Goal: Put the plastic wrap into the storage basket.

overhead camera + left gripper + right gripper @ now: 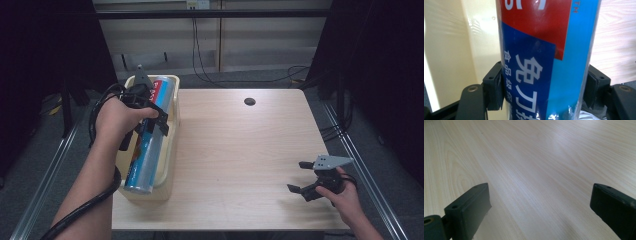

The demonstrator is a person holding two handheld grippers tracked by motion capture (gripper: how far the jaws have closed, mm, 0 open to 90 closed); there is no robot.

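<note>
A long tube (pixel 148 145) with a red, dark blue and light blue label lies lengthwise in a cream bin (pixel 169 150) at the table's left edge. My left gripper (pixel 152 116) is shut on the tube near its middle. In the left gripper view both pads (pixel 497 87) press the sides of the tube (pixel 544 55), whose label carries white characters. My right gripper (pixel 301 176) rests low at the table's near right, held by a hand, with its jaws open. In the right gripper view its fingers (pixel 471 207) stand wide apart over bare wood, nothing between them.
The light wooden table (pixel 240 150) has a dark round hole (pixel 249 101) near its far edge. Cables run across the floor behind the table, and metal rails flank both sides.
</note>
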